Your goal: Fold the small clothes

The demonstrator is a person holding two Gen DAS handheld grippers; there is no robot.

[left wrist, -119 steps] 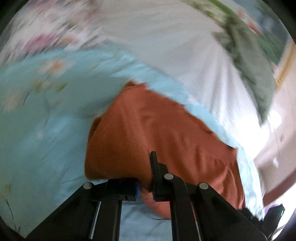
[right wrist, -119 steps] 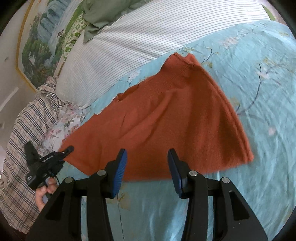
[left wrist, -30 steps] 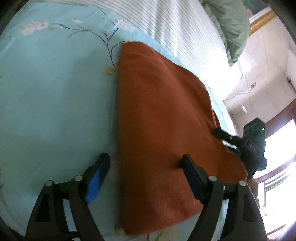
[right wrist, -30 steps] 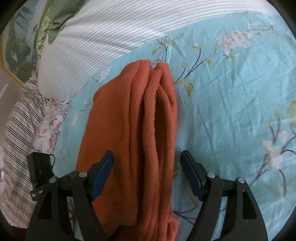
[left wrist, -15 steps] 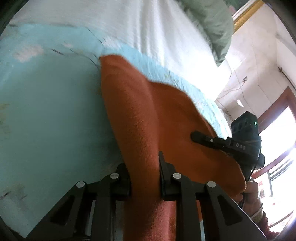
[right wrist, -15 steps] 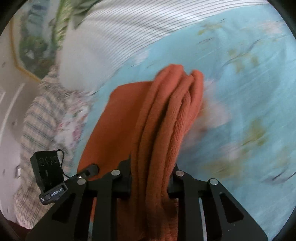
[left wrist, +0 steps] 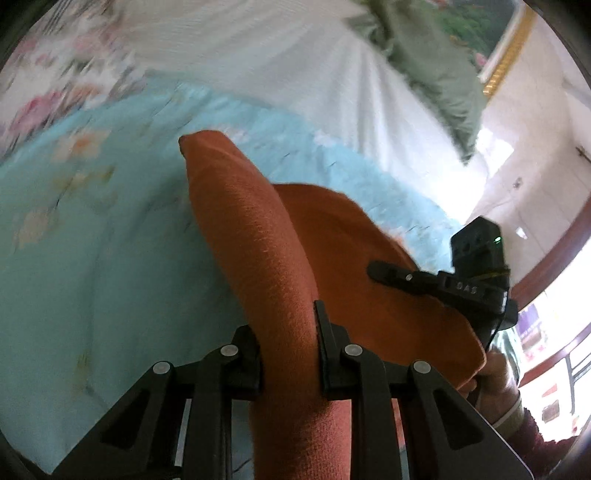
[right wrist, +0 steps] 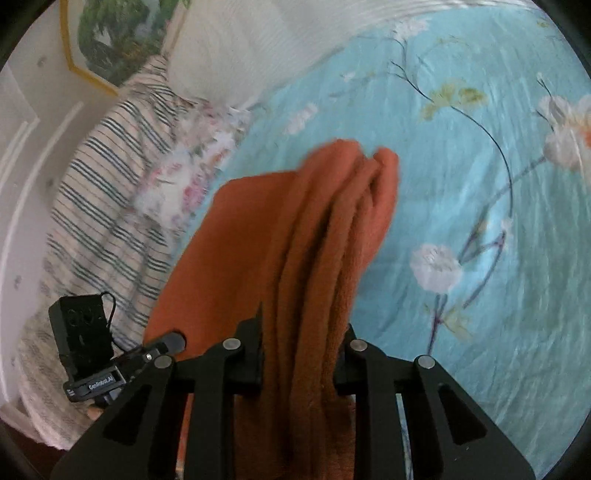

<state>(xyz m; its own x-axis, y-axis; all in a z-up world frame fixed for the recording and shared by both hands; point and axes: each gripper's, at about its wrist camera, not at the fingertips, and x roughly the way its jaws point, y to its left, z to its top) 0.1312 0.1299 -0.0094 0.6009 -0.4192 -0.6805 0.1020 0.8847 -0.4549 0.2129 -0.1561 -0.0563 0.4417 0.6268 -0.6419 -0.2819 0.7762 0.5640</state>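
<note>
1. The left gripper (left wrist: 288, 354) pinches one rust-orange garment (left wrist: 266, 258); the right gripper (right wrist: 299, 358) pinches its bunched layers (right wrist: 332, 236).
2. The garment's long axis runs from each grip toward 12 o'clock.
3. Both hands are equally near.
4. The garment's far end trails over the blue flowered sheet (right wrist: 480, 184).
5. Count: one garment, two grippers.

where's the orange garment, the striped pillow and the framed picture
orange garment (right wrist: 325, 236): right wrist view, on the bunched folds ahead of the gripper
striped pillow (right wrist: 236, 48): right wrist view, on its white striped face
framed picture (right wrist: 114, 33): right wrist view, on the green painted area inside the gold frame
</note>
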